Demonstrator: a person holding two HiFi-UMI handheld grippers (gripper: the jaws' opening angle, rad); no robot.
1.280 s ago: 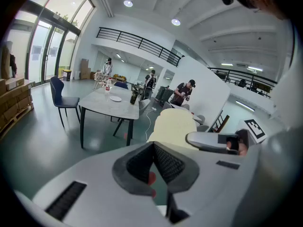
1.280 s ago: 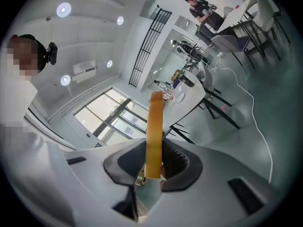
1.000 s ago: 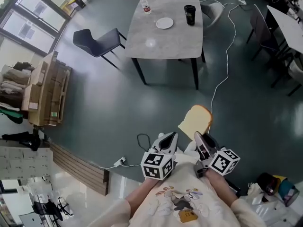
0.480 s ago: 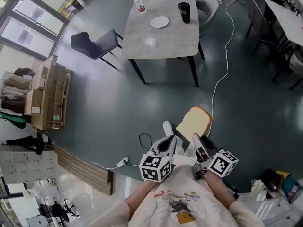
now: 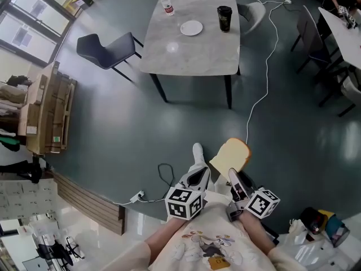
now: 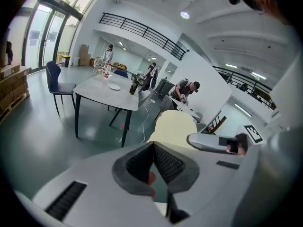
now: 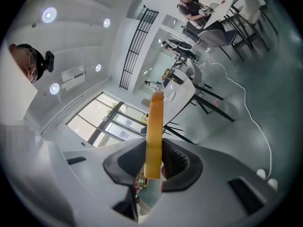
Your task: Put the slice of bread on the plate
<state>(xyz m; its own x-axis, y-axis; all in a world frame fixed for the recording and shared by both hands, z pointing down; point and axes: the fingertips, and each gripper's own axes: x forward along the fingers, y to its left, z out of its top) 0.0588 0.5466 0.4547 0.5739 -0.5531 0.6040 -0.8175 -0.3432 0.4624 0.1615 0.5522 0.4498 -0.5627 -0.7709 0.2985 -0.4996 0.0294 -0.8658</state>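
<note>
A pale slice of bread [image 5: 229, 158] stands on edge above the floor, with my right gripper [image 5: 234, 179] shut on its lower end. In the right gripper view the bread [image 7: 154, 126] shows edge-on, pinched between the two dark pads [image 7: 176, 161]. My left gripper [image 5: 197, 177] hangs just left of it with its jaws shut on nothing, tips together [image 6: 154, 144]. The bread [image 6: 173, 128] shows past those tips. A small white plate [image 5: 191, 28] lies far ahead on the grey table [image 5: 192, 55], also seen as the plate [image 6: 114, 87] in the left gripper view.
A black cup [image 5: 224, 18] and a bottle [image 5: 167, 4] stand on the table near the plate. A dark chair [image 5: 104, 48] is at its left. A white cable [image 5: 265, 72] runs across the floor. Cardboard boxes [image 5: 48, 112] stand at far left. People sit at another table [image 6: 182, 91].
Both grippers and the held bread have sunk a little lower in the head view. The right gripper's grip on the bread is unchanged, and the left jaws stay shut.
</note>
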